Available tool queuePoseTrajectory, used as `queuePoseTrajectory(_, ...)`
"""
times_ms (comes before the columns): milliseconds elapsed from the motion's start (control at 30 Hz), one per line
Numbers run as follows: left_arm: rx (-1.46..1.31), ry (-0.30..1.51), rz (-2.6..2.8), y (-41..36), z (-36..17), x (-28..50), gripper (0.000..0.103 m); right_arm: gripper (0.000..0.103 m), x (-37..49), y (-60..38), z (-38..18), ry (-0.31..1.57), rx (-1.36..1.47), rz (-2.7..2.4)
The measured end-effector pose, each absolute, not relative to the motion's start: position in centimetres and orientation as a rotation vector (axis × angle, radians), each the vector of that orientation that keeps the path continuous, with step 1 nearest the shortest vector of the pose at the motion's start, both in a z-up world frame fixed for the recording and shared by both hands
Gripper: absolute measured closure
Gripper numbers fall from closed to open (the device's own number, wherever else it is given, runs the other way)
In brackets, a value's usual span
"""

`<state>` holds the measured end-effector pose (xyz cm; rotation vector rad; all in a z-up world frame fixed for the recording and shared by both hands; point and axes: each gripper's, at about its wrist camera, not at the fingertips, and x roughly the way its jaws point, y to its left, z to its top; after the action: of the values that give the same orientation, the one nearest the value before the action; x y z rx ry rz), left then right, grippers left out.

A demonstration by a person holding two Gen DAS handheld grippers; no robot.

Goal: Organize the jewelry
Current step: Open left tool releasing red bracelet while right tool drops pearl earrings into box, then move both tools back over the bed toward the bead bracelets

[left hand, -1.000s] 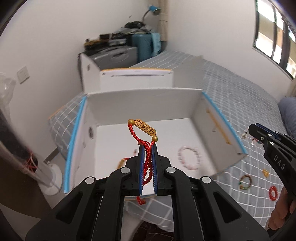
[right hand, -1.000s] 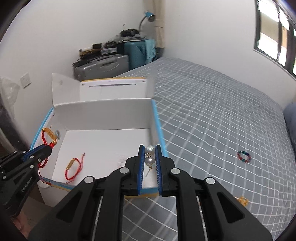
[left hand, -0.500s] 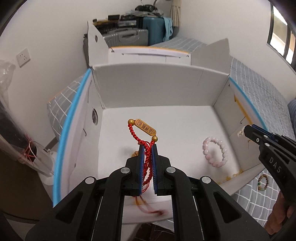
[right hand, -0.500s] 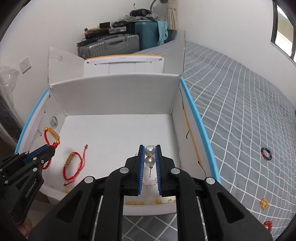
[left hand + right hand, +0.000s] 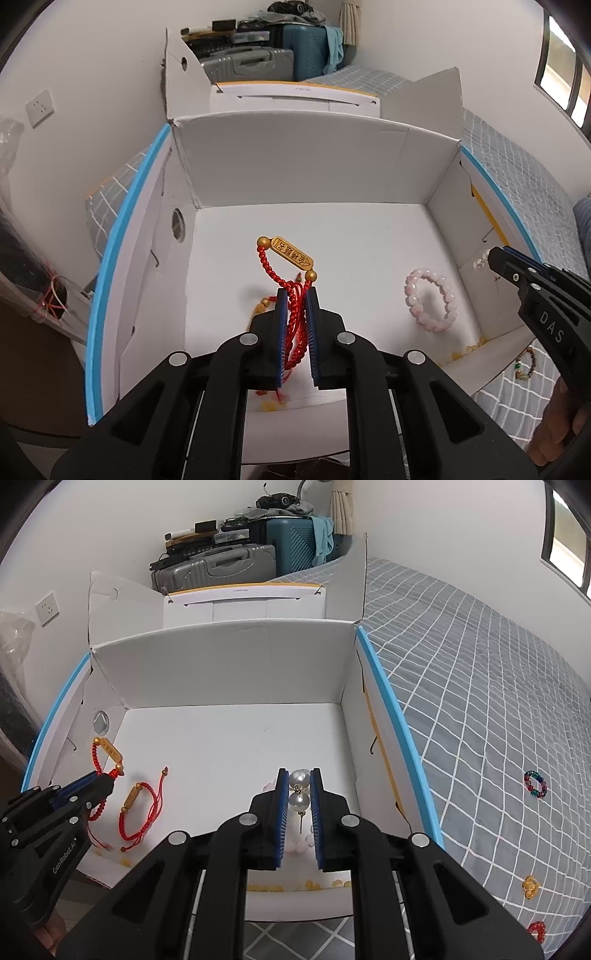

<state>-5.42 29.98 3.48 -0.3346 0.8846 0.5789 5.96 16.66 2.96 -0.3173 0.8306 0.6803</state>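
My left gripper is shut on a red cord bracelet with a gold tag and holds it over the left part of the open white box. It also shows in the right wrist view. My right gripper is shut on a pearl earring over the box's right part; its tip shows in the left wrist view. In the box lie a pink bead bracelet and a second red cord bracelet.
The box has blue-edged side flaps and stands on a grey checked bed. On the bed lie a multicoloured bead ring, a gold piece, a red piece and a beaded bracelet. Suitcases stand behind.
Both grippers moved forward and down over the box, each still holding its piece. The box now fills both views.
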Motion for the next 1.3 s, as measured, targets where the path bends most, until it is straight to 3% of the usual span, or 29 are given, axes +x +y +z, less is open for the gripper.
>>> queuePoseTrajectory(100,-0.331,0.875,0.590,30.0,3.8,-5.7,0.092,0.089,5.9,16.6,3.0,0.828,-0.317,0.680)
queuePoseTrajectory(200,-0.331,0.870,0.600,30.0,4.0,-5.8,0.083,0.069,5.8,16.5,3.3,0.814,-0.317,0.675)
queuePoseTrajectory(300,-0.327,0.860,0.610,30.0,4.2,-6.0,0.070,0.047,5.6,16.3,3.7,0.791,-0.310,0.673)
queuePoseTrajectory(333,-0.326,0.859,0.613,30.0,4.3,-6.0,0.061,0.039,5.6,16.1,3.9,0.783,-0.301,0.674)
queuePoseTrajectory(367,-0.325,0.850,0.612,30.0,4.5,-6.2,0.050,0.034,5.5,15.9,4.1,0.774,-0.294,0.674)
queuePoseTrajectory(433,-0.314,0.834,0.612,30.0,5.0,-6.5,0.039,0.025,5.5,15.6,4.5,0.763,-0.286,0.673)
queuePoseTrajectory(500,-0.311,0.820,0.612,30.0,5.5,-6.9,0.036,0.018,5.4,15.1,5.2,0.741,-0.274,0.666)
queuePoseTrajectory(567,-0.305,0.806,0.617,29.9,6.1,-7.1,0.025,0.010,5.5,14.6,5.9,0.716,-0.260,0.649)
queuePoseTrajectory(767,-0.293,0.764,0.633,29.3,7.1,-7.5,0.011,0.008,5.7,13.4,6.7,0.692,-0.251,0.625)
queuePoseTrajectory(933,-0.251,0.749,0.636,28.3,7.6,-7.2,0.007,0.008,5.8,12.1,7.0,0.681,-0.239,0.608)
queuePoseTrajectory(1300,-0.250,0.733,0.565,25.1,8.1,-5.9,0.006,0.008,6.2,5.6,7.2,0.693,-0.190,0.524)
